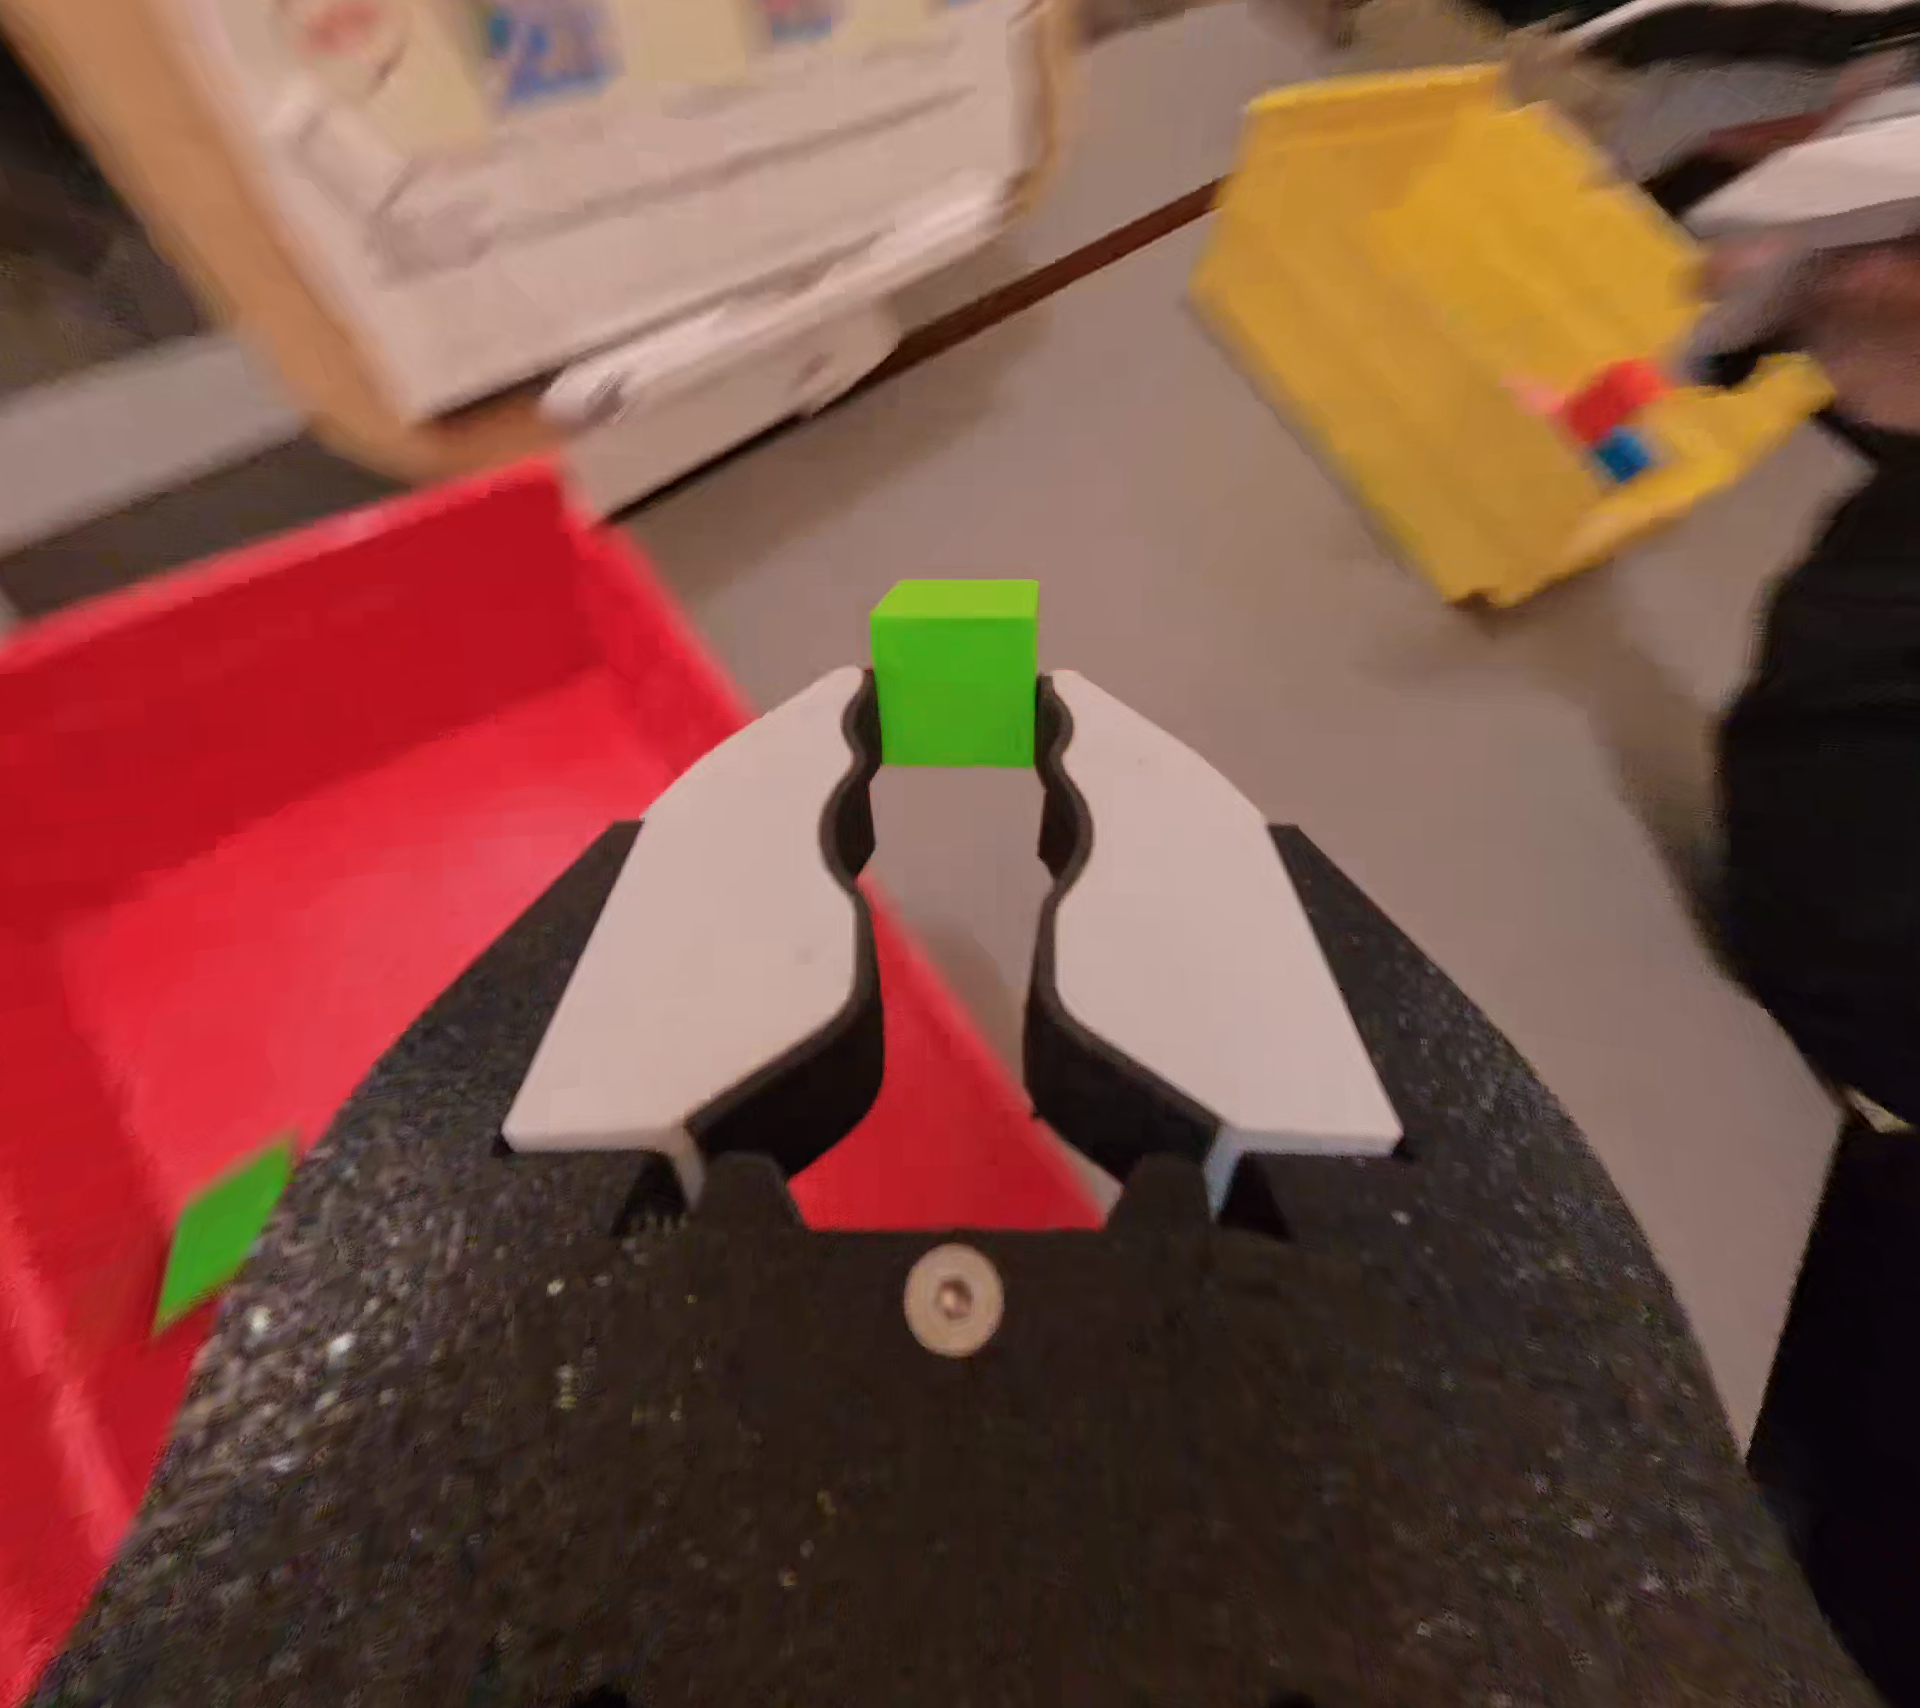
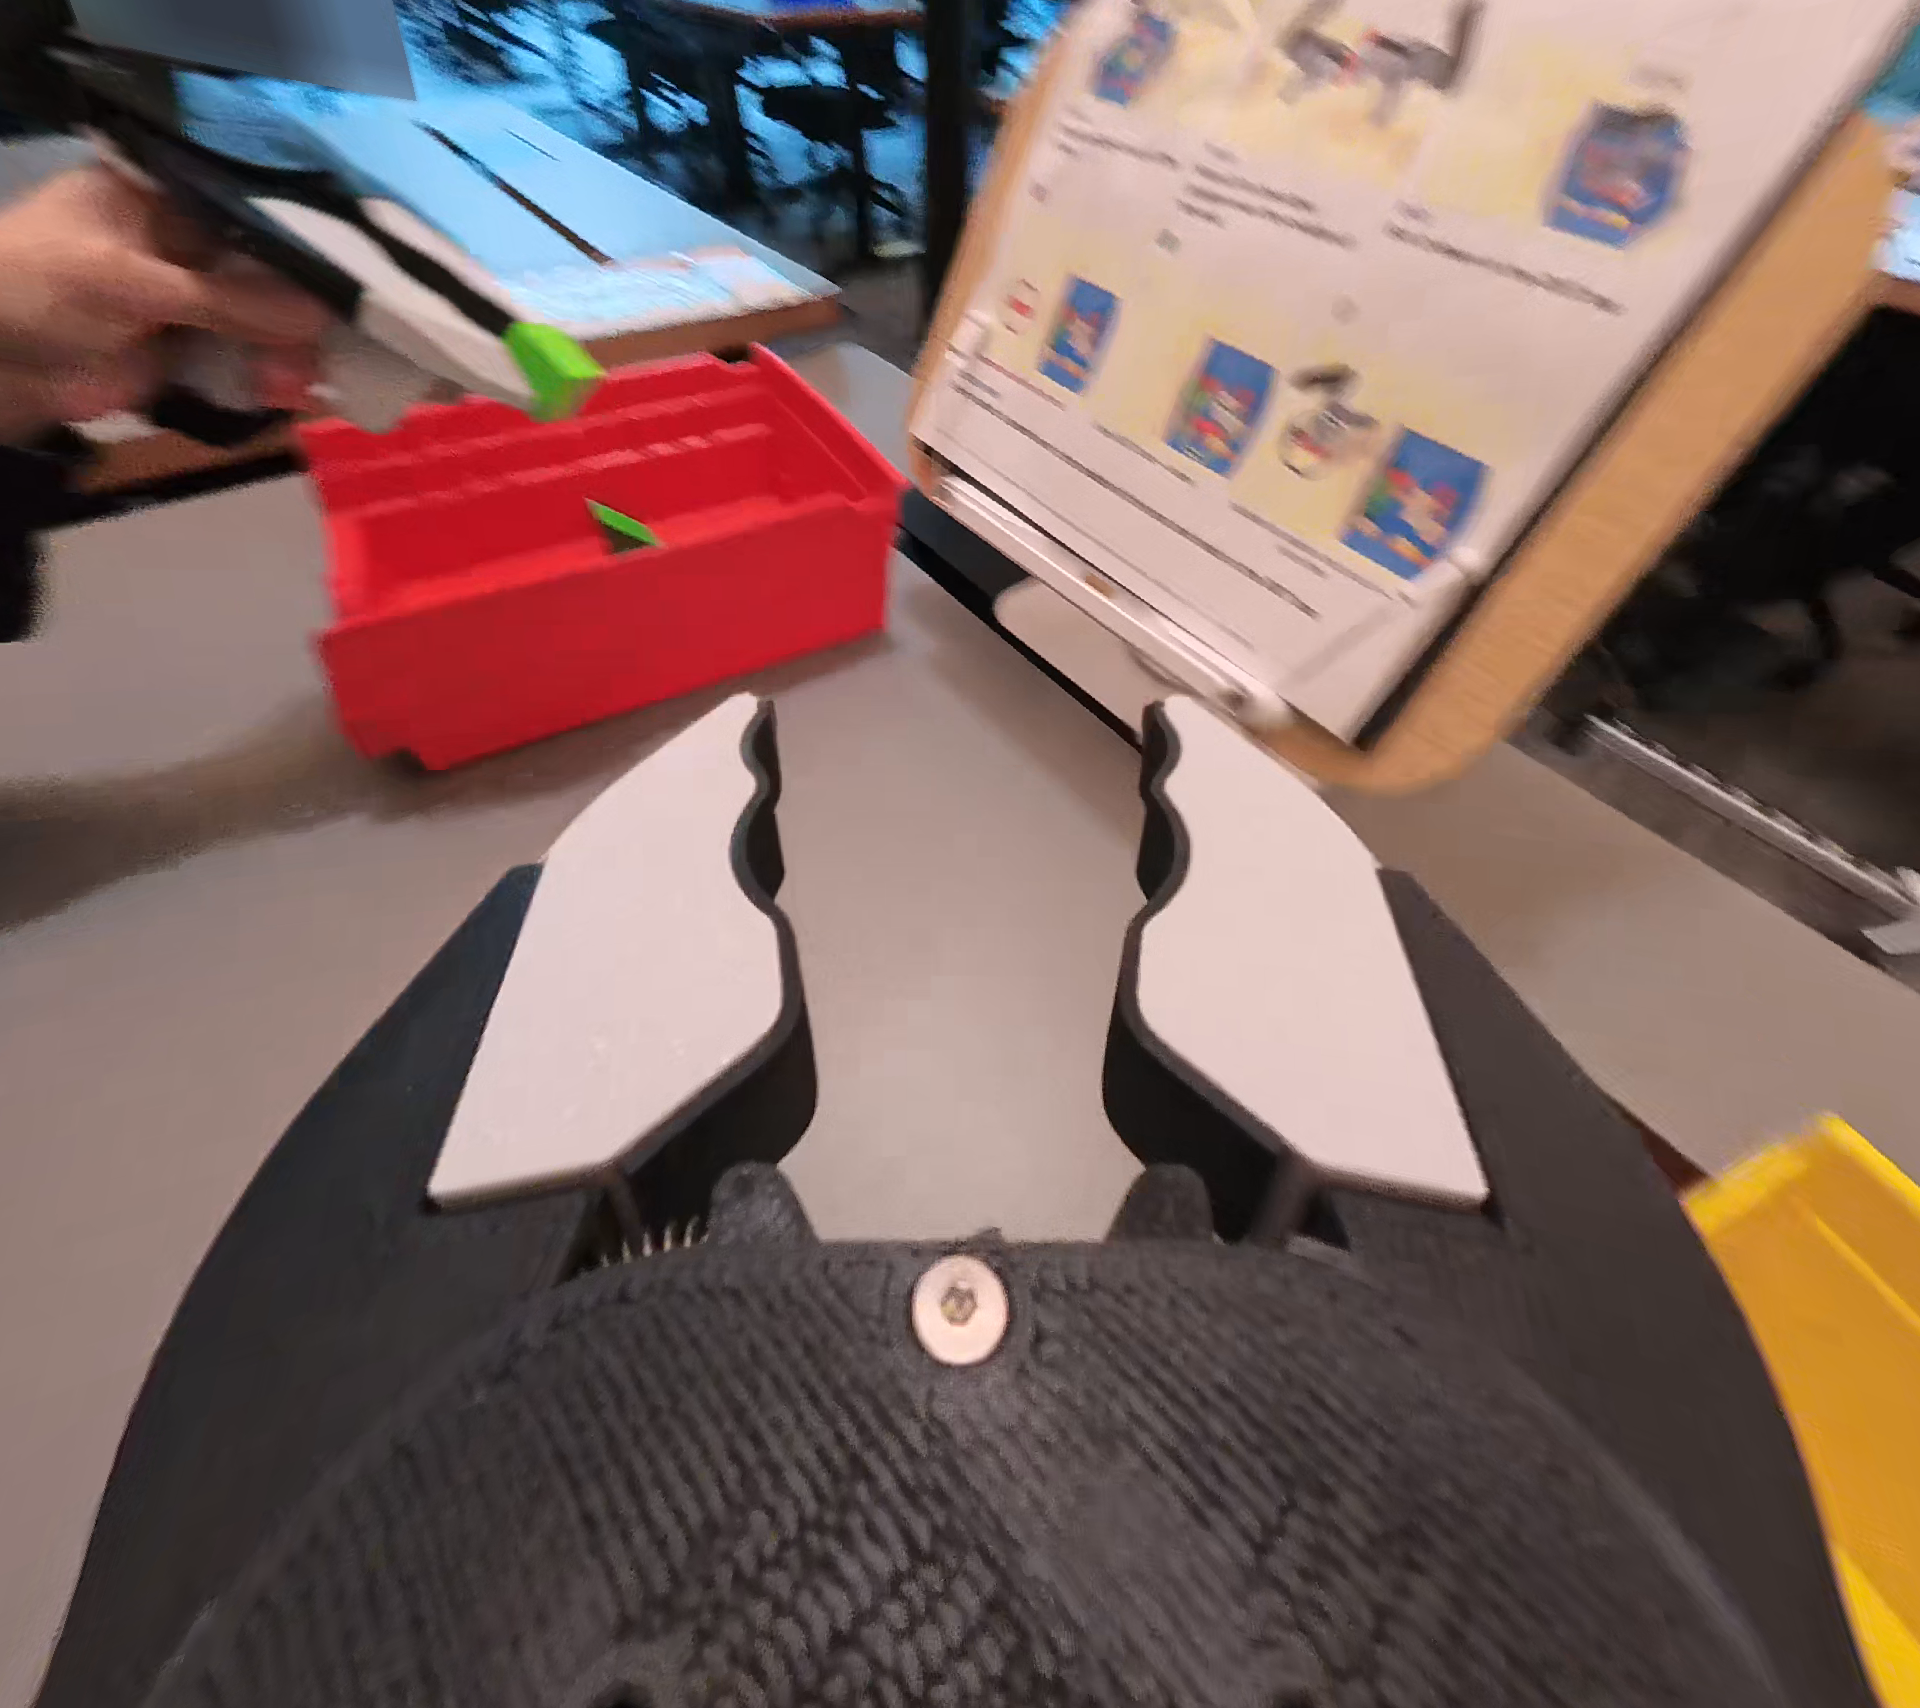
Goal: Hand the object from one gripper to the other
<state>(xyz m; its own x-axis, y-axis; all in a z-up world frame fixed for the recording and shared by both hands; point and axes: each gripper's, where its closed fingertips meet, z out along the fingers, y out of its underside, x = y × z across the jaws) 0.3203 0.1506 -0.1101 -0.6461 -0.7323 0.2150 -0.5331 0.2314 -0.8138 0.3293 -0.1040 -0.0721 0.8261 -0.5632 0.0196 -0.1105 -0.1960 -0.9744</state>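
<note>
Green cube (image 1: 954,676) sits clamped at the very tips of the left gripper (image 1: 954,723), both dark pads pressed on its side faces, upper half of the cube sticking out past the fingertips. Cube is up in the air, grey table (image 1: 1195,671) behind it. In the right wrist view the same cube (image 2: 553,370) shows at the end of the left gripper's white fingers (image 2: 436,328), up and to the left of the right gripper, hanging over the back rim of the red bin (image 2: 603,619); a hand (image 2: 94,297) holds that tool's grip. Right gripper (image 2: 956,754) has its jaws spread wide with only bare table between the pads, nothing in them, well apart from the cube. Red bin lies below and left of the left gripper, ahead-left of the right one, with a second green piece (image 2: 621,526) on its floor, seen also low left beside the left tool's body (image 1: 223,1232). Yellow bin (image 1: 1475,328) is ahead-right of the left gripper, with a red block (image 1: 1610,401) and blue block (image 1: 1621,453) at its near edge; its corner (image 2: 1829,1326) shows at the right gripper's lower right. An upright board with printed sheets (image 2: 1403,224) stands ahead-right of the right gripper, blurred.
</note>
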